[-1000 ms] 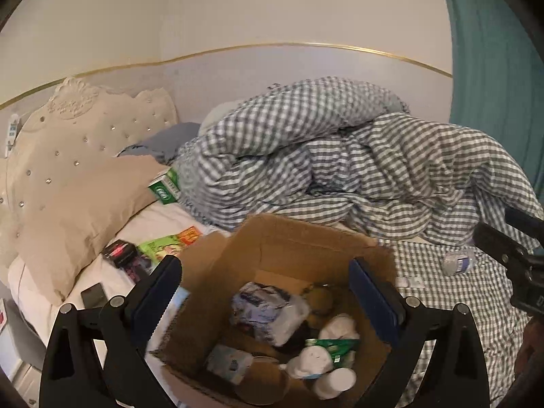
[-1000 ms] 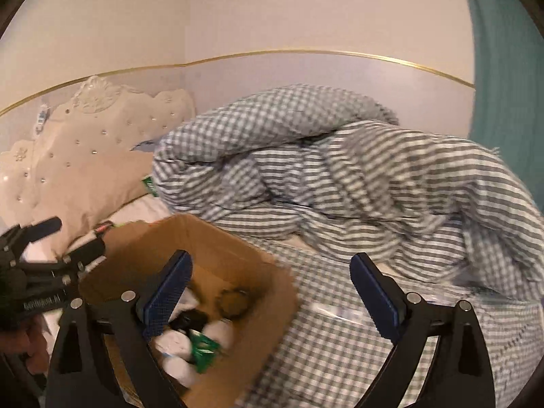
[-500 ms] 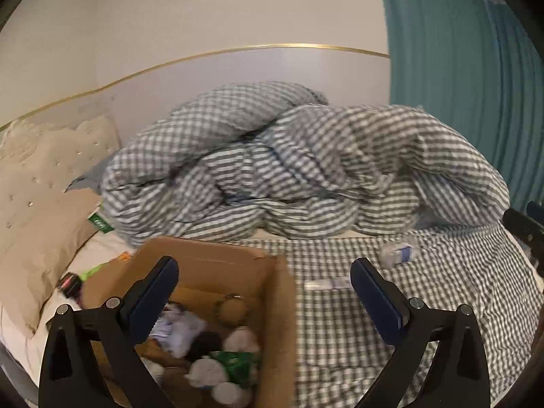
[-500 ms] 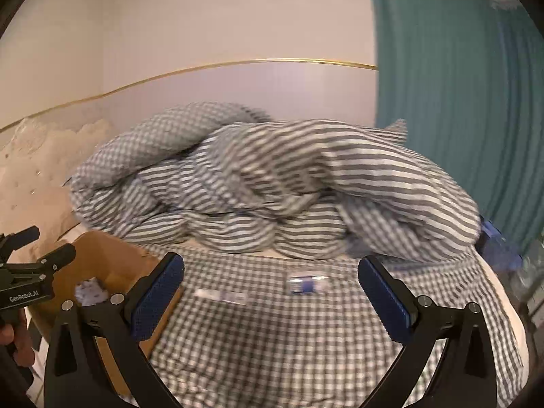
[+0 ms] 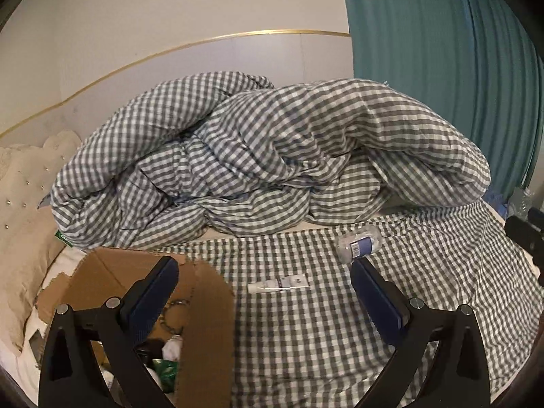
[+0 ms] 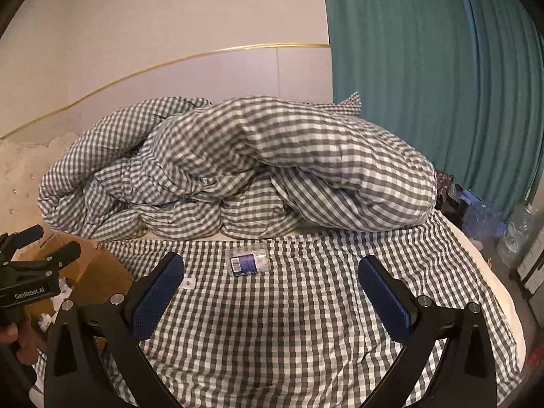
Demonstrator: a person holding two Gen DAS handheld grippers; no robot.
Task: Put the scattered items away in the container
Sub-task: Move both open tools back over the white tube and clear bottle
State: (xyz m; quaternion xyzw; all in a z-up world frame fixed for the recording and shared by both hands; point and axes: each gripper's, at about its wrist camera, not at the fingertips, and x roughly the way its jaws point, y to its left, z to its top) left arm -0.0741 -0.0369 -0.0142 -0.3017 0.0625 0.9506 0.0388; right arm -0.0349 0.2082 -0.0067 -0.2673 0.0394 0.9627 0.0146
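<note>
A cardboard box (image 5: 207,326) sits on the bed at the lower left, with several small items inside; its side also shows in the right wrist view as the cardboard box (image 6: 91,272). A small clear bottle with a blue label (image 5: 357,243) lies on the checked sheet, and a thin white tube (image 5: 278,283) lies left of it. In the right wrist view the bottle (image 6: 248,262) lies just ahead of the fingers. My left gripper (image 5: 265,301) is open, its left finger over the box. My right gripper (image 6: 272,292) is open and empty above the sheet.
A crumpled grey checked duvet (image 5: 265,170) is piled across the back of the bed. A cream tufted headboard and pillow (image 5: 20,210) stand at the left. A teal curtain (image 6: 442,85) hangs at the right, with large water bottles (image 6: 516,234) on the floor beside the bed.
Both grippers have swung to the right, away from the box and toward the open sheet. The bottle and the white tube have come into the middle of both views.
</note>
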